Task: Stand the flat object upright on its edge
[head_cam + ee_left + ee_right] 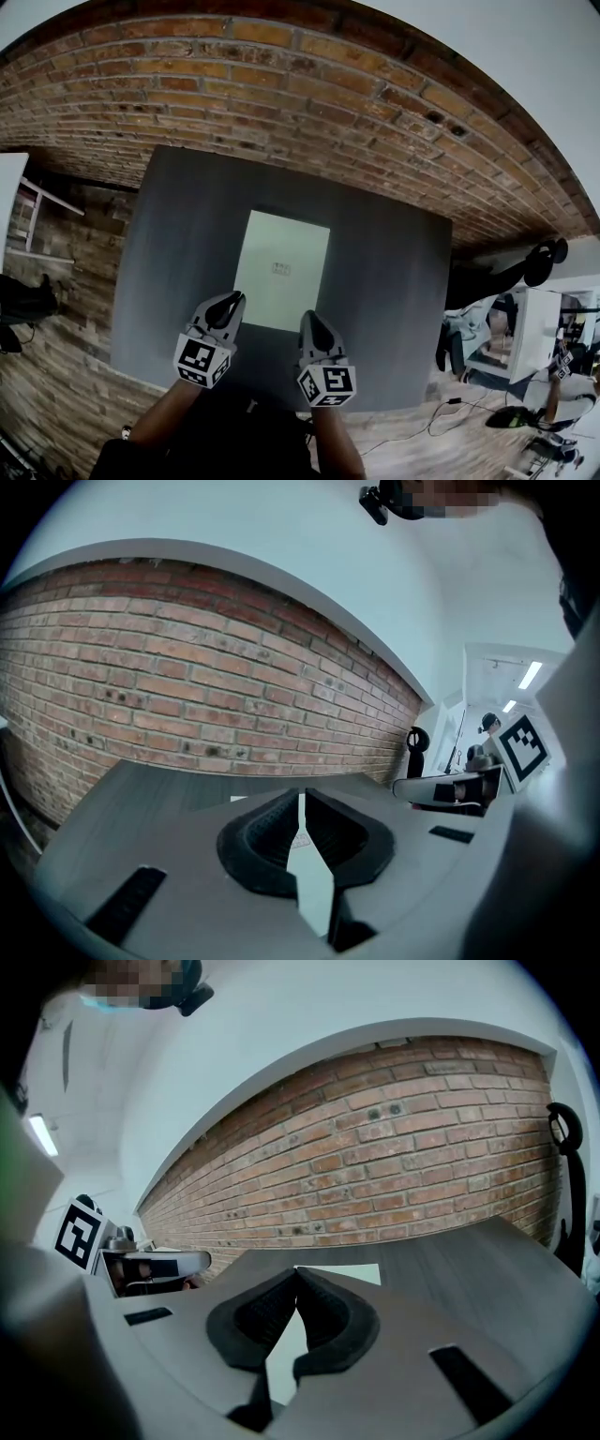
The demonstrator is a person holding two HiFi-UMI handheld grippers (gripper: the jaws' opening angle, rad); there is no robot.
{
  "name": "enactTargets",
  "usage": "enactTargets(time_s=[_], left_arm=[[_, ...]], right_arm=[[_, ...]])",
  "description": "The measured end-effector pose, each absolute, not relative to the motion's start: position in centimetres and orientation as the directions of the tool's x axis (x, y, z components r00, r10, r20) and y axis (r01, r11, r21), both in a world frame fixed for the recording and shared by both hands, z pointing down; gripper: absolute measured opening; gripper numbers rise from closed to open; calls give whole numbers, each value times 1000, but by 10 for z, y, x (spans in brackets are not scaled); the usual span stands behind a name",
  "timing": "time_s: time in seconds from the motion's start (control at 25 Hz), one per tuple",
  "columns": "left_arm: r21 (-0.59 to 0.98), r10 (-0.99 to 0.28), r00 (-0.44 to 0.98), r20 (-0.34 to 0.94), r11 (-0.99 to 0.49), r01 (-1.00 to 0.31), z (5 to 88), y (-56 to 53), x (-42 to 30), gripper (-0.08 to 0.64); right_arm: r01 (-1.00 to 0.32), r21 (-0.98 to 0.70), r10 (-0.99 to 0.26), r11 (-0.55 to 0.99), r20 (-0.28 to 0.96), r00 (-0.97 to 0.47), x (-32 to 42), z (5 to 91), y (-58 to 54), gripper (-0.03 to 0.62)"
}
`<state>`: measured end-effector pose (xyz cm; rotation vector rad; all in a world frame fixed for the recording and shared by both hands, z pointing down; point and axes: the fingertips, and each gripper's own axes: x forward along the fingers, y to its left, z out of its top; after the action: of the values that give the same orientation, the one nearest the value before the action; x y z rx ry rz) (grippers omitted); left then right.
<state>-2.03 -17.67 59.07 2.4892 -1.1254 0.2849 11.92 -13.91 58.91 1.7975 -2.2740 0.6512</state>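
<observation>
A flat pale-green rectangular board [282, 270] lies face up in the middle of the dark grey table [178, 253], with a small mark at its centre. My left gripper [231, 302] hovers at the board's near left corner, jaws shut and empty. My right gripper [310, 320] hovers at the near right corner, also shut with nothing in it. In the left gripper view the board [314, 878] shows through the slit between the closed black pads [267, 836]. In the right gripper view the board [352, 1274] lies just beyond the closed pads [328, 1312].
A red brick wall [281, 94] runs behind the table's far edge. Wood flooring [56, 375] surrounds the table. At the right stand white furniture and cables [525, 356], and a black stand [544, 258] leans by the wall.
</observation>
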Motion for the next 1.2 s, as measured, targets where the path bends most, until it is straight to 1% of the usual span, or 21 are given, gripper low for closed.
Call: enactTargets(time_s=[0.6,0.72,0.88,0.92,1.0,1.2], left_arm=[[301,-637,650,414,-578,-758,657,-242,2,49],[311,-627,650,429,-573,-758,671,-254,3,49],[326,-609,648,458,-563,-760,691,-270,2,51],[334,-601,650,464,-561,-757,696,-273,3,64],[351,-580,661,476,-563,-748,705,-280,5,146],[356,-562,659,499,-561,-747,721,-294,5,166]], right_arm=[[-956,-250,-823,150,505,-261,150,664,-201,28],[-956,-251,-808,154,524,-268,154,679,-212,61],[-956,-248,-793,156,545,-270,159,697,-227,87],[-956,-248,-790,155,551,-271,161,701,-230,98],[-956,-254,-782,150,561,-272,165,709,-236,110],[-953,-263,-762,147,584,-279,170,725,-250,147]])
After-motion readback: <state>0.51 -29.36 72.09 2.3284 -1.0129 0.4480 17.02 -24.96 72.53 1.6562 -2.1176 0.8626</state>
